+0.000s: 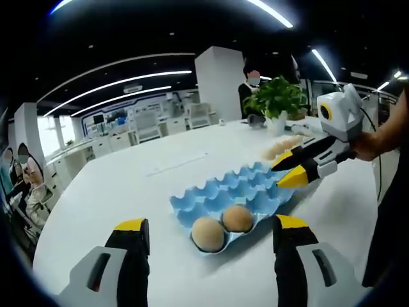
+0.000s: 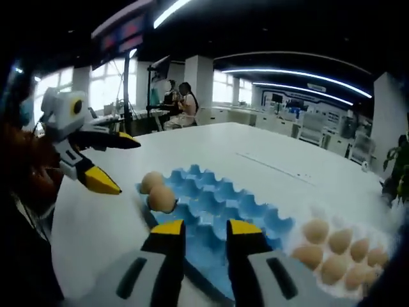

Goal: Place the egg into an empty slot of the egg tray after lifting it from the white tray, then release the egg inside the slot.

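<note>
A moulded blue pulp egg tray [image 1: 239,192] with peaked, dimpled cups lies on the smooth white surface [image 1: 128,185]; two matte brown eggs [image 1: 208,233] sit side by side in its end cups; in the right gripper view about seven more pale eggs [image 2: 339,252] rest in a blurred white tray [image 2: 377,281] beside it; the left gripper [image 1: 208,240] has its yellow-tipped jaws spread, holding nothing; the right gripper [image 2: 200,229] has its jaws narrowly parted over the blue cups, nothing between them.

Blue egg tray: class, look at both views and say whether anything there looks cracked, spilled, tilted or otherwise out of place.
Nothing stands out. The blue egg tray lies flat on the white table, with two eggs seated whole in adjacent slots at one end. The remaining eggs sit in rows in the white tray beside it. No cracks or spills are visible.
</note>
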`<state>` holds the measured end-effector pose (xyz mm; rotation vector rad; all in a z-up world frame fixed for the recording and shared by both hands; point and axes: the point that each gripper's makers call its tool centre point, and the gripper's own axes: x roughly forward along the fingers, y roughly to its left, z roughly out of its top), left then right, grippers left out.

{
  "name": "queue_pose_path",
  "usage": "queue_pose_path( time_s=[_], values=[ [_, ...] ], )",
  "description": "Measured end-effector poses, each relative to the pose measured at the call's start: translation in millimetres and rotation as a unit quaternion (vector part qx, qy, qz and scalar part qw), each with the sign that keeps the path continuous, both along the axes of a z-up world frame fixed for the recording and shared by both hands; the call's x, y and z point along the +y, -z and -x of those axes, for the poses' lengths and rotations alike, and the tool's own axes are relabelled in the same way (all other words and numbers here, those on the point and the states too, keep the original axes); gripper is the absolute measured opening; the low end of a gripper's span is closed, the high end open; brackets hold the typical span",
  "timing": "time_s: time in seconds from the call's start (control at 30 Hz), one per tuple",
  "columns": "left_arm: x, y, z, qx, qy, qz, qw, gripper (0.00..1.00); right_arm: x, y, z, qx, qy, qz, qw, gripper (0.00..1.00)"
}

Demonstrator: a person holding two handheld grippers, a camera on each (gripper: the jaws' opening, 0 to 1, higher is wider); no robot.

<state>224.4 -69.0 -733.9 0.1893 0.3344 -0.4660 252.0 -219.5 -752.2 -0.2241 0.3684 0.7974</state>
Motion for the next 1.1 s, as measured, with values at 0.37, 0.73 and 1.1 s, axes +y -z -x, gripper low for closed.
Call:
queue_pose_path(
  time_s=[0.37,0.73,1.1],
  values=[
    [-0.4,-1.9,-2.6,-0.003,0.001,-0.002,1.0,0.8,-118.7,0.2,-7.5,-0.007,0.161,0.015,0.9868,0.24],
    [-3.5,-5.4,-1.5,-0.005,0.001,-0.006,1.0,0.79,-204.8,5.4,-13.7,-0.014,0.293,0.034,0.9555,0.25],
    [0.6,-6.3,-0.6,-0.008,-0.008,-0.009,0.9999,0.79,-211.7,25.3,-17.4,0.005,0.303,0.042,0.9522,0.28]
  ],
)
